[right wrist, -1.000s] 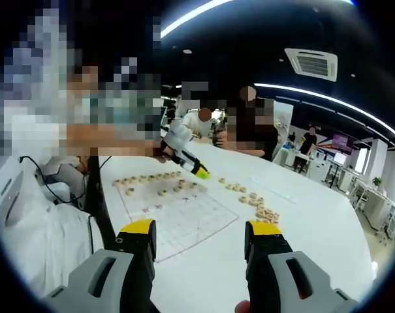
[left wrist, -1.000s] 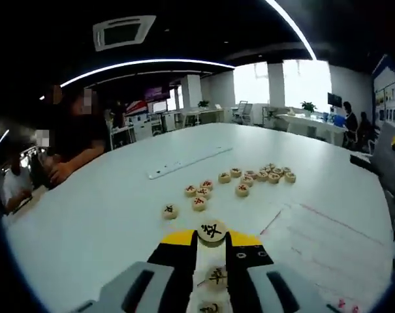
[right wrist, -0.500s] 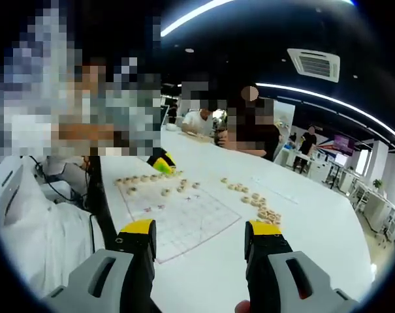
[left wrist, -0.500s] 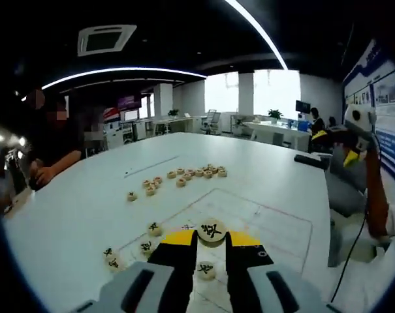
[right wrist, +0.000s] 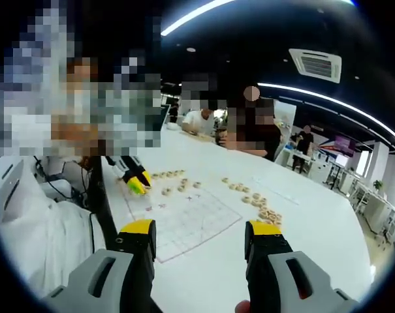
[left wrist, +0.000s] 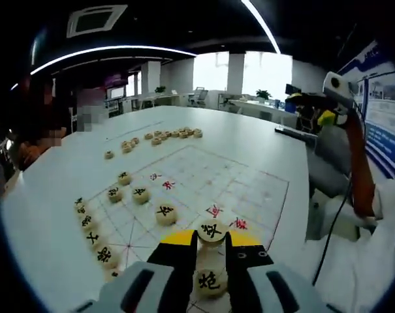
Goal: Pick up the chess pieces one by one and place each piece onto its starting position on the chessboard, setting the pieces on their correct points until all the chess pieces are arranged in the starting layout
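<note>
Risk, as I judge it: the piece (left wrist: 211, 231) pinched at the tips of my left gripper (left wrist: 211, 236) could land off its point or knock the piece below (left wrist: 210, 282) on the chessboard (left wrist: 249, 189). My right gripper (right wrist: 200, 236) hangs wide open, empty, over the worktop (right wrist: 315, 254).

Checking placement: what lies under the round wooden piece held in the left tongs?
Under the round wooden black-character piece in the left tongs lies the white gridded chessboard; another wooden disc sits nearer. The exact point beneath is covered.
</note>
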`<act>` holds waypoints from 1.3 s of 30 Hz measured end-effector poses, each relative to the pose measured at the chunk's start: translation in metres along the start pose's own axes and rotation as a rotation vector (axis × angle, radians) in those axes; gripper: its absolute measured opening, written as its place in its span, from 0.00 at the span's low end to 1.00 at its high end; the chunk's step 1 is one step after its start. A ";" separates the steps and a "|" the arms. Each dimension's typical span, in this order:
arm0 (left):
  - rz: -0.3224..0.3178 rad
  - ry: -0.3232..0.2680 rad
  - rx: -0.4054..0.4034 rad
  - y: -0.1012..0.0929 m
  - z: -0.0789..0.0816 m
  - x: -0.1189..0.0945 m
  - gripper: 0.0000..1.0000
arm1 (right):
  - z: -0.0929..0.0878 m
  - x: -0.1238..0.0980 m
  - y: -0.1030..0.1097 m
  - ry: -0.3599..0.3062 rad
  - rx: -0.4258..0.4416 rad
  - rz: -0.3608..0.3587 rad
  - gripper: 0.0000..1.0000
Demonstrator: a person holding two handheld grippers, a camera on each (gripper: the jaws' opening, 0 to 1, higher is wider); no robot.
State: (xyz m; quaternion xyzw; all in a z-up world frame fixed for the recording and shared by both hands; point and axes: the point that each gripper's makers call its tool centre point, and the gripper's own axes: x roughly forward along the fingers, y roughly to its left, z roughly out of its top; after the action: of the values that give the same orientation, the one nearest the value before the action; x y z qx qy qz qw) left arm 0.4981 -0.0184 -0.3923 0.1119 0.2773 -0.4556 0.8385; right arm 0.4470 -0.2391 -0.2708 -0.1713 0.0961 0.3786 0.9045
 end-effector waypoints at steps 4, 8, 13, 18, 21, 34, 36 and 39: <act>-0.002 0.019 -0.004 0.000 -0.006 0.001 0.20 | 0.000 0.000 -0.001 0.000 0.002 -0.002 0.55; 0.004 0.028 -0.001 0.000 -0.008 0.001 0.20 | -0.001 0.000 -0.001 0.003 0.000 0.002 0.55; -0.001 0.038 0.003 -0.002 -0.011 0.002 0.20 | -0.011 0.000 0.012 0.038 -0.033 0.067 0.56; 0.003 0.043 0.001 -0.002 -0.013 0.004 0.20 | -0.013 0.002 0.022 0.048 -0.063 0.101 0.56; 0.005 0.031 -0.002 -0.001 -0.011 0.003 0.30 | -0.012 0.003 0.022 0.045 -0.061 0.100 0.56; 0.107 -0.175 -0.057 0.026 0.053 -0.020 0.48 | -0.011 -0.002 0.017 0.035 -0.051 0.079 0.56; 0.116 -0.194 -0.066 0.029 0.061 -0.019 0.48 | -0.011 -0.002 0.016 0.034 -0.051 0.077 0.56; 0.122 -0.204 -0.052 0.030 0.071 -0.015 0.48 | -0.011 -0.003 0.016 0.033 -0.049 0.074 0.56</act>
State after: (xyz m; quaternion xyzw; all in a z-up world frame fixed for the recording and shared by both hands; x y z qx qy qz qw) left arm 0.5416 -0.0224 -0.3278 0.0600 0.1950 -0.4055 0.8910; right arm 0.4334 -0.2348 -0.2837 -0.1957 0.1080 0.4113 0.8837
